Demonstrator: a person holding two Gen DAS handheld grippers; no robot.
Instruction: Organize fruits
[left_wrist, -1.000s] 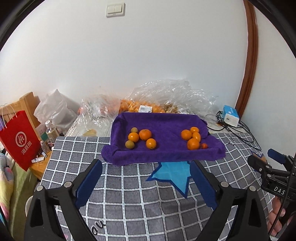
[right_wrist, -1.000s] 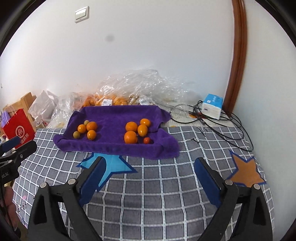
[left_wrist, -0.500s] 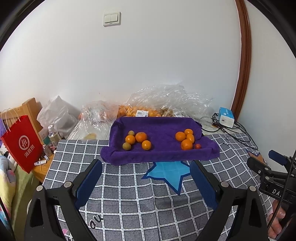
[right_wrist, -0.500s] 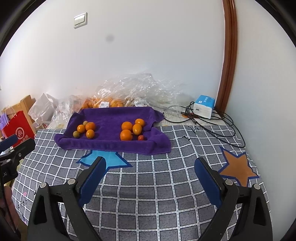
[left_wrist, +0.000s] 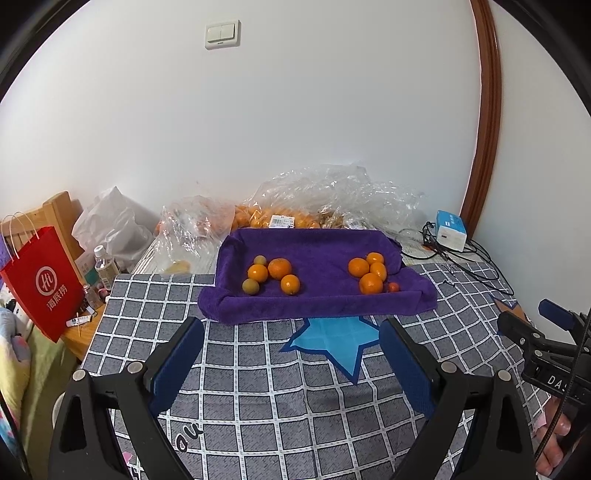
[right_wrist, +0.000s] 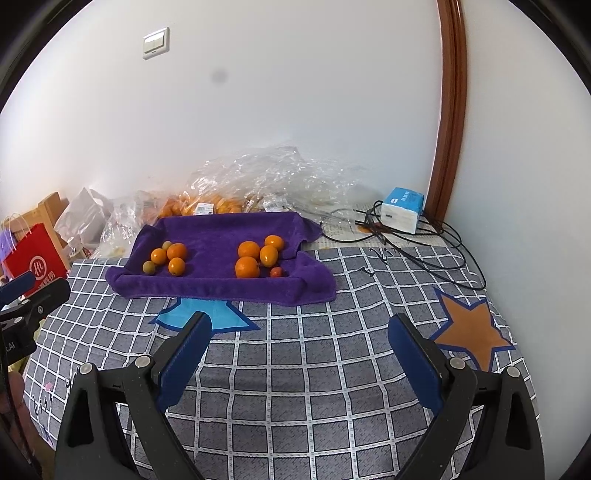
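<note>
A purple towel-lined tray (left_wrist: 317, 306) (right_wrist: 221, 288) lies on the checked cloth near the wall. It holds two groups of fruit. The left group (left_wrist: 271, 275) (right_wrist: 168, 256) has three oranges and two small greenish fruits. The right group (left_wrist: 369, 271) (right_wrist: 256, 256) has several oranges and one small red fruit. My left gripper (left_wrist: 291, 354) is open and empty, in front of the tray. My right gripper (right_wrist: 299, 349) is open and empty, further right, above the cloth. Each gripper shows at the edge of the other's view.
Clear plastic bags of oranges (left_wrist: 280, 219) (right_wrist: 207, 205) lie behind the tray against the wall. A blue-white box (right_wrist: 402, 210) with black cables (right_wrist: 424, 251) sits at the back right. A red paper bag (left_wrist: 40, 280) and bottles stand off the left edge.
Both grippers have drawn back and up from the tray, so it looks smaller and further away. The fruit has not moved.
</note>
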